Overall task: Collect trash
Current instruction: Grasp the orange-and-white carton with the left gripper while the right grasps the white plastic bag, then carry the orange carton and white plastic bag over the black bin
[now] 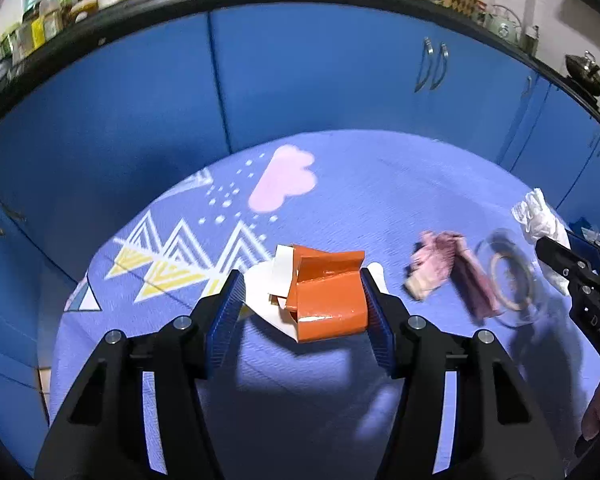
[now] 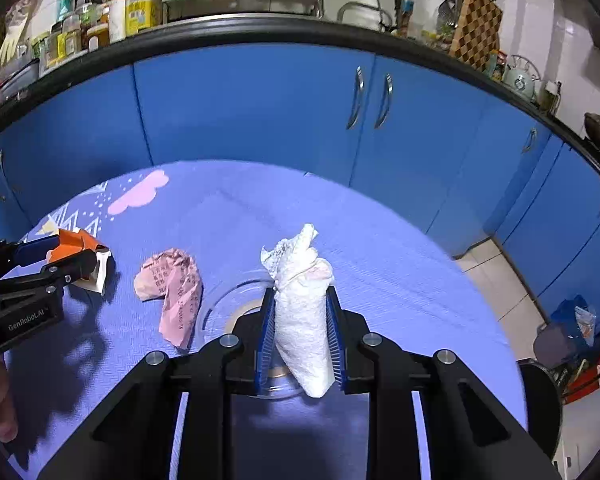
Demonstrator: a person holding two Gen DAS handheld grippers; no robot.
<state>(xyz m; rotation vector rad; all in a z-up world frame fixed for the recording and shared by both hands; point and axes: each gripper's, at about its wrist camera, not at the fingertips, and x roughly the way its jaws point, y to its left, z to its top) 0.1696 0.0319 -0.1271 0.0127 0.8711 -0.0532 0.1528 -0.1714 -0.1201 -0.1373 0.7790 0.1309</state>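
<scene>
The left gripper [image 1: 300, 300] clamps an orange carton [image 1: 326, 296] on the mat [image 1: 380, 184]. The right gripper [image 2: 302, 332] pinches a white tissue [image 2: 304, 312]. Only the right view shows the tiled floor [image 2: 496, 284]; pink paper [image 2: 176, 292] lies between them.

Both handheld grippers are matte black. The left gripper [image 1: 300, 300] and the right gripper [image 2: 302, 332] each carry ribbed blue pads [image 1: 224, 320] and round silver screws [image 2: 230, 340]. White lettering "GenRobot.AI" marks the left gripper's side.
</scene>
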